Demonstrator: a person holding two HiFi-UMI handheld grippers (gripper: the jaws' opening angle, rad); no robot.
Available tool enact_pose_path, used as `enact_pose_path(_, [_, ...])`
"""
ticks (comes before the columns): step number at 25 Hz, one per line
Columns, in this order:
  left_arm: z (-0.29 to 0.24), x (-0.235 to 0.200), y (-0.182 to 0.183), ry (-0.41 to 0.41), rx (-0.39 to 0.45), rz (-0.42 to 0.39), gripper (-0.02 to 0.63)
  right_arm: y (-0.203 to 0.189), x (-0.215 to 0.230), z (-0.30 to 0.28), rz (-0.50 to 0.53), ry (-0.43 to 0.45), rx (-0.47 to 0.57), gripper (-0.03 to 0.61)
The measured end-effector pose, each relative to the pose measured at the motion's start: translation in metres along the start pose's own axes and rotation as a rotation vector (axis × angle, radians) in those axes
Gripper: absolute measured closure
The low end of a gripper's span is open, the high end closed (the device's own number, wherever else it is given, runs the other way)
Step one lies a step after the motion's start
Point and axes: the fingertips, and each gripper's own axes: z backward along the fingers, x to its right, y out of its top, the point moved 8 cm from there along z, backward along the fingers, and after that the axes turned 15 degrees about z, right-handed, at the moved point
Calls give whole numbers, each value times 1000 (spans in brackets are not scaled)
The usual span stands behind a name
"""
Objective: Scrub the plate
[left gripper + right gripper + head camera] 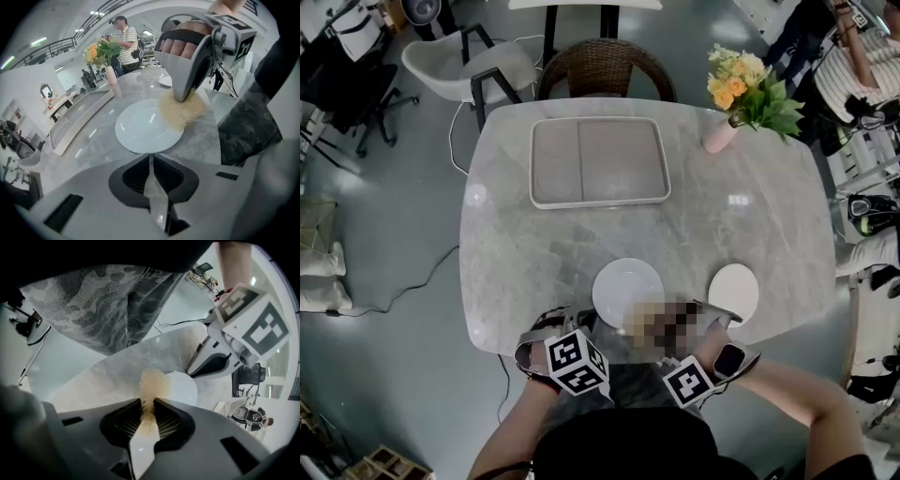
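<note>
Plate (628, 292): glossy, smooth glazed ceramic. Surface (581, 239): polished grey marble. Sponge (183, 112): coarse, fibrous. My fingers (171, 423): matt ribbed plastic.

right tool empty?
No, the right tool is shut on a tan sponge at the white plate rim.

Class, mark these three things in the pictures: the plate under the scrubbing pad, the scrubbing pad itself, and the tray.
plate (623, 286): head view, bare centre of the plate.
scrubbing pad (180, 111): left gripper view, middle of the tan pad.
tray (600, 159): head view, bare floor of the tray.
</note>
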Motion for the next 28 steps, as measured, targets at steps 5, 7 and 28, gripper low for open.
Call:
enact_pose_path(5, [1, 0, 0, 8, -1, 2, 577, 1, 20, -4, 86, -25, 23, 509])
enact_pose_path(7, [0, 0, 0, 7, 0, 4, 577, -2, 25, -7, 116, -25, 28, 509])
enact_pose_path(28, [0, 0, 0, 8, 6, 52, 577, -62, 78, -35, 135, -83, -37, 509])
